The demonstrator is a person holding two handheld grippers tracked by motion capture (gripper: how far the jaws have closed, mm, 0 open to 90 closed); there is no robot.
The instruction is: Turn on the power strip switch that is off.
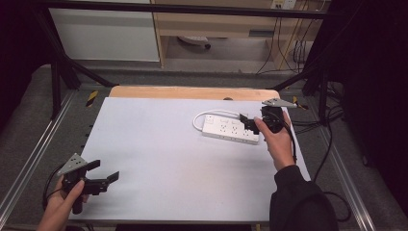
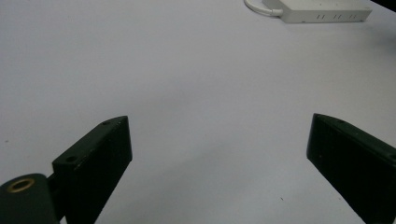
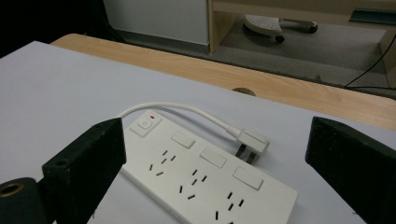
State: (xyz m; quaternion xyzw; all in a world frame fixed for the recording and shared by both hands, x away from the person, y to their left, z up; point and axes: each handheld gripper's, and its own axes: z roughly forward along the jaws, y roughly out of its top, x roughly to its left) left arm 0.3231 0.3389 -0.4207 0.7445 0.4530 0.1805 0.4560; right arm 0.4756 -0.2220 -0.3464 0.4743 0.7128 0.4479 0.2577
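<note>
Power strip: we see the white plastic multi-socket power strip [image 1: 231, 129] lying flat on the white tabletop [image 1: 159, 154].
Right gripper [image 3: 217, 154]: just above the strip, jaws wide, holding nothing.
Left gripper [image 1: 103, 171]: well apart from the strip, jaws wide, empty.

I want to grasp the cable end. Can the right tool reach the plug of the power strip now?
Probably yes. The right tool is open just above the power strip, and the plug lies free on the table beside it, nothing covering it.

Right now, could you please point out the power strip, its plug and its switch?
Power strip [image 3: 205, 186]: right gripper view, middle of its top face.
Plug [image 3: 252, 142]: right gripper view, white body.
Switch [image 3: 145, 124]: right gripper view, button centre.
</note>
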